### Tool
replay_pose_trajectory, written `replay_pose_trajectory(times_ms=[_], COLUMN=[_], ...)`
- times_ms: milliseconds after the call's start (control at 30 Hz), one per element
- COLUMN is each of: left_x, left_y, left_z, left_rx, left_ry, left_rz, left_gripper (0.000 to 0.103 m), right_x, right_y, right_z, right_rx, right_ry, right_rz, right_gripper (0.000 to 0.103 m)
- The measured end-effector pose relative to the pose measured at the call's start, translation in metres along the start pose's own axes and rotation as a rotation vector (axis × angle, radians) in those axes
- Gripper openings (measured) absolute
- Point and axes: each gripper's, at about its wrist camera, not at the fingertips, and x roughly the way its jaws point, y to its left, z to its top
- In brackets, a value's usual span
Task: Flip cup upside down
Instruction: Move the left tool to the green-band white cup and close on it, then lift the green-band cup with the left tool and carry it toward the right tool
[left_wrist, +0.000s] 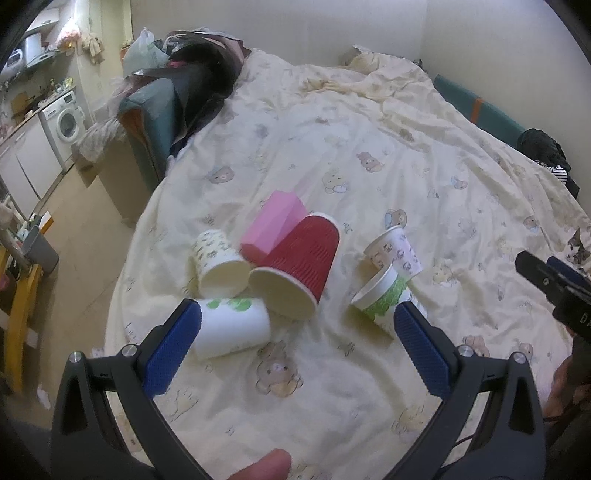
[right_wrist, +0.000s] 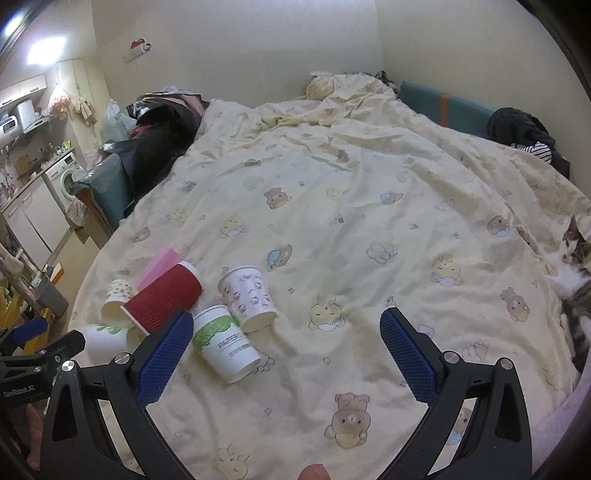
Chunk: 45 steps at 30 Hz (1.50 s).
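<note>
Soft bed (right_wrist: 369, 206): poor footing, any flipped cup likely to topple. Red cup (left_wrist: 303, 266) on its side against pink box (left_wrist: 275, 225), paper cups (left_wrist: 221, 264) touching round it; easily knocked rolling. Left tongs (left_wrist: 295, 328) and right tongs (right_wrist: 286, 336) both wide open, holding nothing.

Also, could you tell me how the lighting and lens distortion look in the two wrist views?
Left wrist view: soft, even light, strong fisheye bend, black corners, the red cup sharp. Right wrist view: the same curvature, two ceiling lights blown out at upper left, the bedspread evenly lit, the cat squeezed against the right edge.
</note>
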Motion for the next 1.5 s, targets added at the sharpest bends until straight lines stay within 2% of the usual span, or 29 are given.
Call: replay_pose_trajectory(times_ms=[200,367,600,733,900,1100,1167,1333,1500], left_x=[0.029,0.062,0.102,0.127,0.143,0.156,0.157,0.152,0.144], left_y=[-0.011,-0.032,-0.063,-0.078,-0.087,-0.087,-0.088,-0.086,-0.084], left_z=[0.014,0.013,0.004,-0.002,-0.008,-0.007,-0.006,-0.005,-0.006], left_rx=[-0.03,-0.052,-0.106,-0.148,-0.151,-0.179,-0.171,-0.176,-0.153], left_ry=[0.057,0.145,0.253,0.317,0.325,0.351,0.354,0.378,0.376], left_rz=[-0.004,-0.026,-0.066,-0.055,-0.015,-0.035,-0.054,-0.073,-0.057], left_gripper=[0.103,0.103,0.102,0.097,0.097,0.084,0.07,0.054,0.051], right_x=[0.027,0.045,0.045,0.048,0.048,0.048,0.048,0.047,0.048], right_y=[-0.012,-0.023,-0.036,-0.041,-0.04,-0.043,-0.044,-0.041,-0.041], right_z=[0.007,0.006,0.007,0.006,0.006,0.009,0.009,0.008,0.006], right_rx=[0.034,0.072,0.111,0.12,0.117,0.124,0.132,0.122,0.131], right_ry=[0.049,0.089,0.078,0.095,0.101,0.096,0.096,0.104,0.116], right_rz=[0.007,-0.009,-0.053,-0.068,-0.08,-0.086,-0.083,-0.084,-0.079], right_gripper=[0.103,0.103,0.103,0.103,0.103,0.103,0.103,0.103,0.103])
